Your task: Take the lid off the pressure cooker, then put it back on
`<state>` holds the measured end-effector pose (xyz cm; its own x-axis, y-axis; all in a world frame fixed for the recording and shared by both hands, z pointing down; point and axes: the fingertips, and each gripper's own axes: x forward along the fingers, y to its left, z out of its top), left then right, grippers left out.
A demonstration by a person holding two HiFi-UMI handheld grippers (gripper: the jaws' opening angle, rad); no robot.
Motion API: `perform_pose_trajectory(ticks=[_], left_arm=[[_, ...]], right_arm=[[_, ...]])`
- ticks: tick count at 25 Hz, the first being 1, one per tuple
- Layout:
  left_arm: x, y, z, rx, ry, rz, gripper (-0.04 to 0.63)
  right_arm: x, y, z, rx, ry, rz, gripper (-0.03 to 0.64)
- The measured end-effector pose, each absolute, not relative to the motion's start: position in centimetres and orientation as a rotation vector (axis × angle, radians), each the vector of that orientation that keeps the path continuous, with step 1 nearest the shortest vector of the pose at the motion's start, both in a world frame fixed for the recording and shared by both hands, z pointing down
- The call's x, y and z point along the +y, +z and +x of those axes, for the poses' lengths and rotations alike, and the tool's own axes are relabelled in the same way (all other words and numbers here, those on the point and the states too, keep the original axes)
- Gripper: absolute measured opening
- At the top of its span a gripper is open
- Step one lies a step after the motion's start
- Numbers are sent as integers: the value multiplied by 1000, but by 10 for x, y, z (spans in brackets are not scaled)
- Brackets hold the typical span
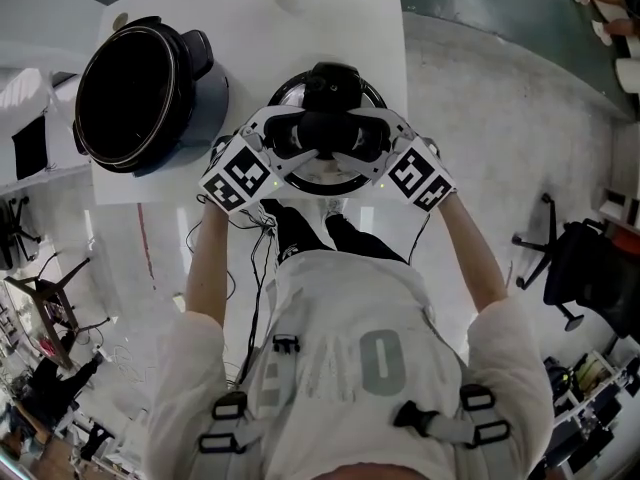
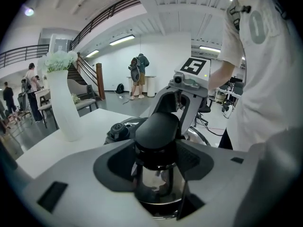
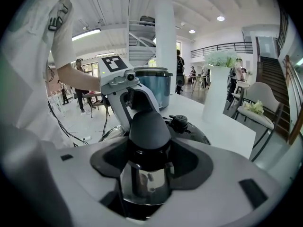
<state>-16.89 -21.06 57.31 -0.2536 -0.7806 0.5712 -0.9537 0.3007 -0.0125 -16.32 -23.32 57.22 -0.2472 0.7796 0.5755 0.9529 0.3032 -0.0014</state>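
We list:
- One cooker (image 1: 205, 98), open and dark inside, at the left of a white table (image 1: 270, 38).
- One lid (image 1: 325, 180), off the cooker and just to its right, at the table's near edge. We cannot tell whether it rests on the table or hangs just above it.
- One black handle (image 1: 330, 128), on top of the lid.
- Left gripper (image 2: 156, 167): jaws clamped on the handle.
- Right gripper (image 3: 147, 167): jaws clamped on the same handle from the opposite side, facing the left one.
- One white vase (image 2: 61, 103), upright, farther back on the table.
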Motion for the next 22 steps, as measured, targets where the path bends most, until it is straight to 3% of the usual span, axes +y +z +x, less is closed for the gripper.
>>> perform_pose_trajectory(ticks=[22], left_arm=[[-146,331,-196,-2370,795,1416,252]], right_arm=[[-166,333,-193,-2393,-640,-1679,270]])
